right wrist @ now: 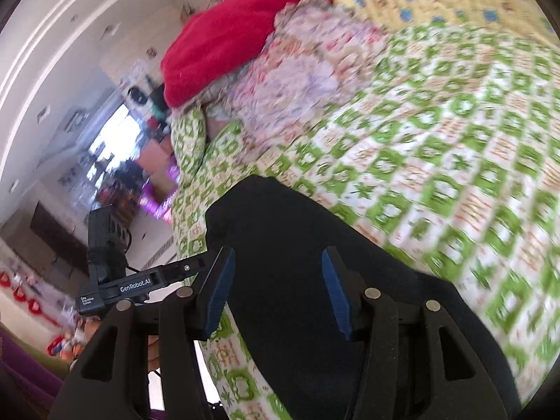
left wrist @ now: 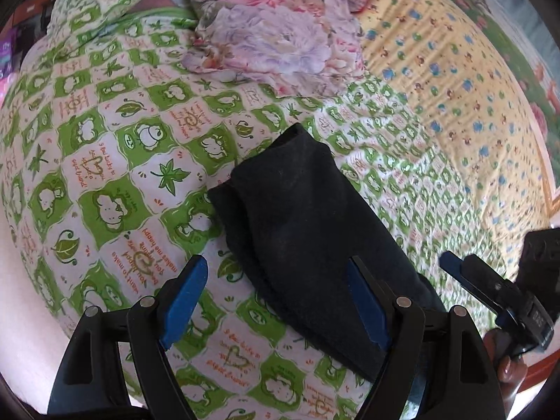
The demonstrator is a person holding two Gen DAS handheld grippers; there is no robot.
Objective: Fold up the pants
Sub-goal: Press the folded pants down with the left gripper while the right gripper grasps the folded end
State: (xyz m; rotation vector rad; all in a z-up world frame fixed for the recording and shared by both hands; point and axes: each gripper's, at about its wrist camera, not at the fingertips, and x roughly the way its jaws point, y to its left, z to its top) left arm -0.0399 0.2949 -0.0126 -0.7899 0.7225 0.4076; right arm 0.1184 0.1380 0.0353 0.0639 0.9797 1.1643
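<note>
Pants (left wrist: 301,217): black, folded into a long strip on the green-check sheet (left wrist: 115,161), long axis running from the grippers toward the floral bundle (left wrist: 280,42).

Left gripper (left wrist: 276,301): fingers apart, over pants' near edge.

Right gripper (right wrist: 276,290): fingers apart above pants (right wrist: 315,262).

Right view alone: room, red cloth (right wrist: 227,35) in full; blurred.

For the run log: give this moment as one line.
task: fold pants | folded black fabric pants lying on green-and-white checked bedsheet | left gripper open | right gripper open over pants

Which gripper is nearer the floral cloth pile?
Hard to call. The left gripper and right gripper both sit over the black pants, short of the floral cloth pile.
</note>
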